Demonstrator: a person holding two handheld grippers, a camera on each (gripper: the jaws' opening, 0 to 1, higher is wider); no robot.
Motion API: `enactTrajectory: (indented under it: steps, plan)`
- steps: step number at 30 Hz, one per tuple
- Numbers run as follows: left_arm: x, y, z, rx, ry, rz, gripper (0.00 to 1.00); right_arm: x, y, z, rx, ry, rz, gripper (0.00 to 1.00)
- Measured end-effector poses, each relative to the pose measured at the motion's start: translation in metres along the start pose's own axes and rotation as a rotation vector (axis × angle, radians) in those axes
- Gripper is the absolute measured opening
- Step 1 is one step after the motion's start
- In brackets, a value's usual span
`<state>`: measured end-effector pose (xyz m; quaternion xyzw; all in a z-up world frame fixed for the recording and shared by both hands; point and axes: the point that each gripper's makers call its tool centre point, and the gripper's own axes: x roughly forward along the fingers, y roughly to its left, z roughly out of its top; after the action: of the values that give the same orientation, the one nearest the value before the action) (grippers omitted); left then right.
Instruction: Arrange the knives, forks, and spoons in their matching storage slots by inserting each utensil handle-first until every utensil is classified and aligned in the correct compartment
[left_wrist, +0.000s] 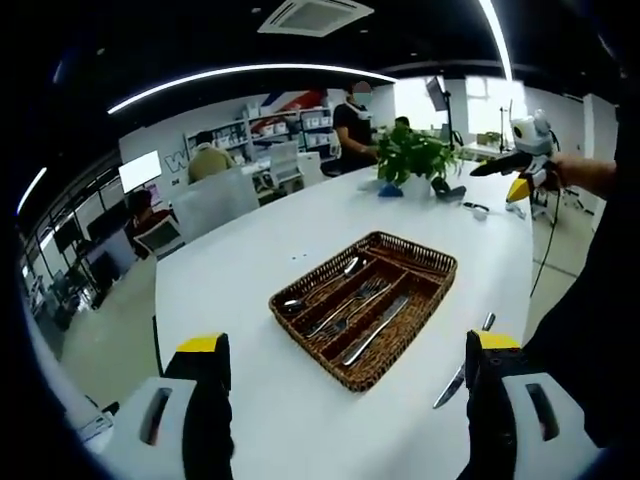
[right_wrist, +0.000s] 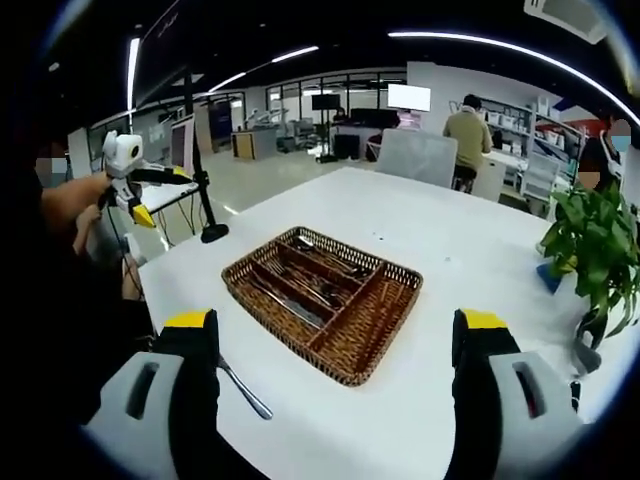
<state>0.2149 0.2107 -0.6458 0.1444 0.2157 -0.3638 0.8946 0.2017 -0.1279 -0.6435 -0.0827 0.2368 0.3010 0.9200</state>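
A brown wicker cutlery tray (left_wrist: 425, 262) (right_wrist: 375, 335) lies in the middle of the white table. One long slot holds a spoon (left_wrist: 322, 285), the middle one holds forks (left_wrist: 352, 300), and a knife (left_wrist: 377, 330) lies in the third. A loose knife (left_wrist: 461, 371) (right_wrist: 243, 389) rests on the table beside the tray. My left gripper (left_wrist: 346, 345) is open above the near table, nothing between its jaws. My right gripper (right_wrist: 335, 322) is open too and holds nothing. Each gripper also appears far off in the other's view, in a hand: the right gripper (left_wrist: 522, 160), the left gripper (right_wrist: 130, 172).
A potted green plant (left_wrist: 412, 155) (right_wrist: 592, 248) stands at one end of the table with small items near it. People sit and stand at desks behind. Chairs (left_wrist: 215, 200) line the far side. The table edge runs close to the loose knife.
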Motion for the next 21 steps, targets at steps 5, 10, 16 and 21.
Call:
enactTrajectory:
  steps: [5, 10, 16, 21]
  plan:
    - [0.003, -0.007, 0.002, 0.020, 0.002, -0.015, 0.99, 0.001, 0.002, -0.002, -0.003, 0.011, 0.002, 1.00]
    - [-0.001, -0.008, 0.006, 0.058, 0.014, -0.020, 0.99, 0.001, 0.003, -0.001, 0.000, 0.010, 0.002, 1.00]
    - [0.001, -0.010, 0.014, 0.093, 0.016, -0.038, 0.98, 0.001, 0.006, -0.001, -0.007, 0.007, 0.014, 1.00]
    - [0.009, -0.025, 0.012, 0.180, 0.037, -0.071, 0.99, 0.005, 0.011, 0.006, 0.017, -0.010, 0.033, 1.00]
